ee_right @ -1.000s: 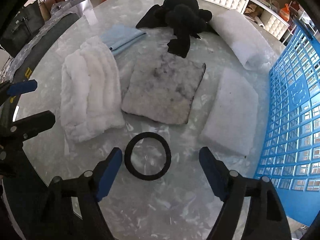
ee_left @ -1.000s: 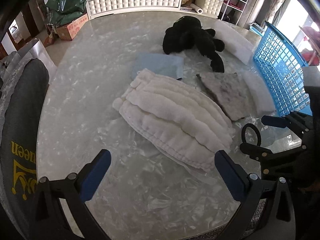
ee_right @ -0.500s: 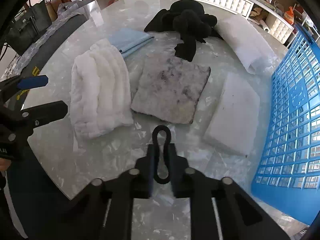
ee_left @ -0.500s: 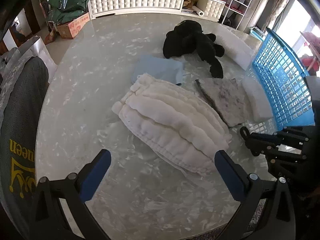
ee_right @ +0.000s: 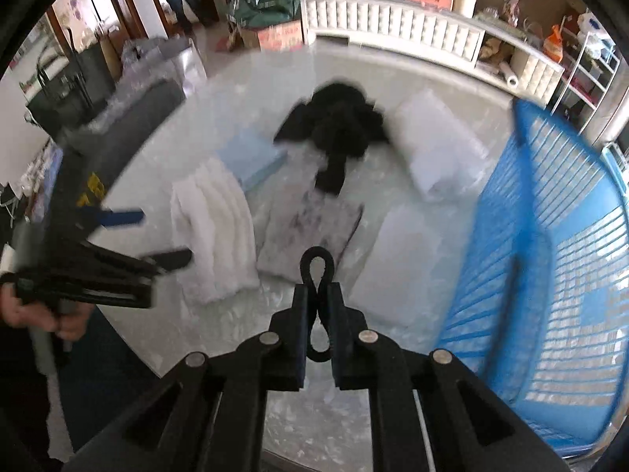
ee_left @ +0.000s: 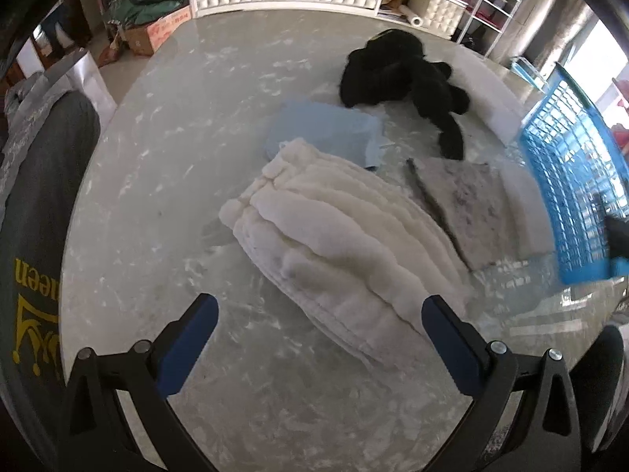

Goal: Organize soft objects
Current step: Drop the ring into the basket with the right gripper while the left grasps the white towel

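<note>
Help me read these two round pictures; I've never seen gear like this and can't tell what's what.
No robot here: a person holds a two-fingered claw in each hand, each carrying a fisheye camera looking along its fingers. One picture is from the left claw, open over a marble table. The other is from the right claw, shut on a squashed black elastic ring. On the table lie a white fluffy cloth, light blue cloth, grey pad, black plush toy and white pillow, beside a blue basket.

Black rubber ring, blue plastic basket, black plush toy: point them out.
black rubber ring (ee_right: 317,271): right wrist view, upper loop.
blue plastic basket (ee_right: 519,212): right wrist view, near wall.
black plush toy (ee_left: 393,74): left wrist view, body.
</note>
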`<state>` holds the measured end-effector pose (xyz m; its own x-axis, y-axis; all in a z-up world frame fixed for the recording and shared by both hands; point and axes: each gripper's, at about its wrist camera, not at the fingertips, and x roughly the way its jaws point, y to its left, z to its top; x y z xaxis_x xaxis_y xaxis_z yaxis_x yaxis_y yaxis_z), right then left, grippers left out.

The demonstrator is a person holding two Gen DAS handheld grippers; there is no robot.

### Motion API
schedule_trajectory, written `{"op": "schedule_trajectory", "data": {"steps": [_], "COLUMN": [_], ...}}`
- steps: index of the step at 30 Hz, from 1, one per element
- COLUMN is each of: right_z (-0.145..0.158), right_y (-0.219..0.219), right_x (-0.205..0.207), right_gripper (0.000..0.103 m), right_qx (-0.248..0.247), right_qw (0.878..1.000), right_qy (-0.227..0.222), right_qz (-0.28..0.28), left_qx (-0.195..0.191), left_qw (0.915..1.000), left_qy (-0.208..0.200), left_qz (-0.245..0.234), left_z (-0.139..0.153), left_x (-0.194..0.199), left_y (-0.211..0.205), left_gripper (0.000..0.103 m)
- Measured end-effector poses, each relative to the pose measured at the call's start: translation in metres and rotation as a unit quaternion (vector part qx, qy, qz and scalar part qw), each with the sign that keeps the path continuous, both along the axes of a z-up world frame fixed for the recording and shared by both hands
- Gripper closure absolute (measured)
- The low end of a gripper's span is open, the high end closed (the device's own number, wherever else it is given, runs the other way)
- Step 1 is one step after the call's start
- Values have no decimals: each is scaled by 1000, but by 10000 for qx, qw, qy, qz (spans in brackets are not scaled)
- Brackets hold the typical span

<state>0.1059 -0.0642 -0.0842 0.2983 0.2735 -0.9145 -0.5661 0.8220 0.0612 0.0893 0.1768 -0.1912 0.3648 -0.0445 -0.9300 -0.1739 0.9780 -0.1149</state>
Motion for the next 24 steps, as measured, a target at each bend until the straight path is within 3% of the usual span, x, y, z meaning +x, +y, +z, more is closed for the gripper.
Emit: {"op": "schedule_trajectory", "data": {"steps": [5, 11, 17, 24], "right_z": [42, 66, 59, 33], "right_y": [-22, -59, -92, -118], "right_x": [6, 25, 34, 43], "right_gripper": [94, 94, 94, 94], "right_qx": [159, 39, -166, -419], "right_qw": [9992, 9967, 9947, 9934], "right_qy": [-363, -682, -623, -169], "right_qz": [-103, -428, -806, -1058], "left_qx": [-230, -114, 23, 213], "left_qw": [9994, 9998, 9999, 9993], "left_qy": [118, 122, 156, 293], "left_qz": [212, 110, 71, -34], "left_z": [-13, -20, -25, -28], "left_x": [10, 22, 37, 60], "left_y": [10, 4, -3, -19], "left_gripper": [0, 0, 0, 0]}}
